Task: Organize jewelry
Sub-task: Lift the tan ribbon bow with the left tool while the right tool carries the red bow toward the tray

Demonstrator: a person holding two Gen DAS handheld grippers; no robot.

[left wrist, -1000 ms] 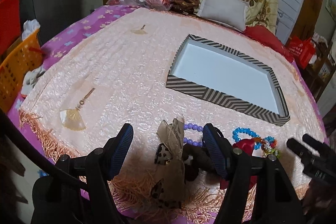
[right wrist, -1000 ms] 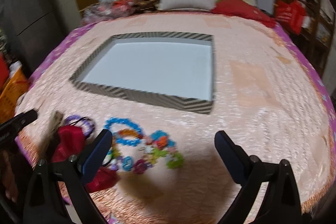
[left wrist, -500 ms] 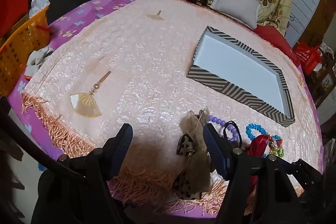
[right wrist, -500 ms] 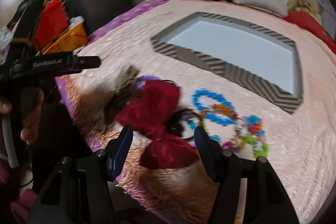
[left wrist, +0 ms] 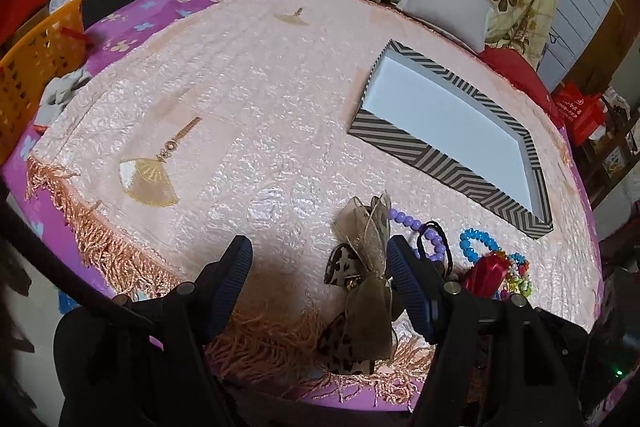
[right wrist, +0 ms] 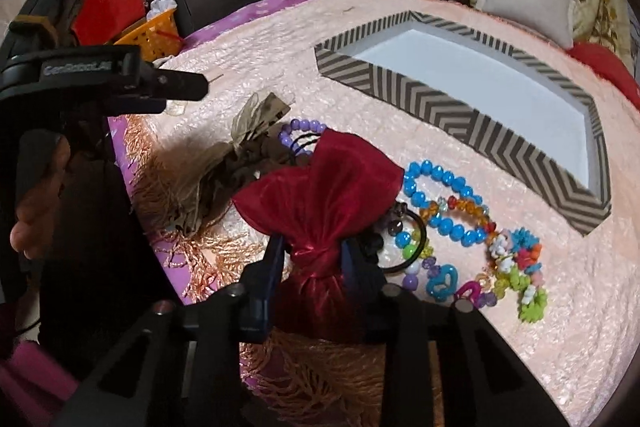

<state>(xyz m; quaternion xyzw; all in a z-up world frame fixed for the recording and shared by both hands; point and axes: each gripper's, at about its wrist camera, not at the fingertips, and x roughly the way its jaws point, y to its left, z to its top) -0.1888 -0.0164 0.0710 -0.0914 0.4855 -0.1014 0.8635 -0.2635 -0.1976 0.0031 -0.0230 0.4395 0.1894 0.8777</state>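
Observation:
My right gripper (right wrist: 312,259) is shut on the knot of a red ribbon bow (right wrist: 320,203) at the near edge of the bed. My left gripper (left wrist: 320,267) is open; a brown leopard-print bow (left wrist: 360,275) lies just inside its right finger. A purple bead bracelet (right wrist: 302,127), a blue bead bracelet (right wrist: 440,203), a black hair tie (right wrist: 404,247) and colourful bead pieces (right wrist: 516,267) lie beside the red bow. The striped box (right wrist: 460,107) with a white inside lies beyond them; it also shows in the left wrist view (left wrist: 452,155).
A gold fan-shaped hair ornament (left wrist: 148,175) lies at the left on the peach cover, a smaller one (left wrist: 294,19) far back. An orange basket (left wrist: 36,75) stands off the left side. Pillows (left wrist: 448,3) and clutter are piled at the back.
My right gripper swung left from the bead pieces to the red bow and closed on its knot. My left gripper drew back and turned slightly; the brown bow now lies by its right finger.

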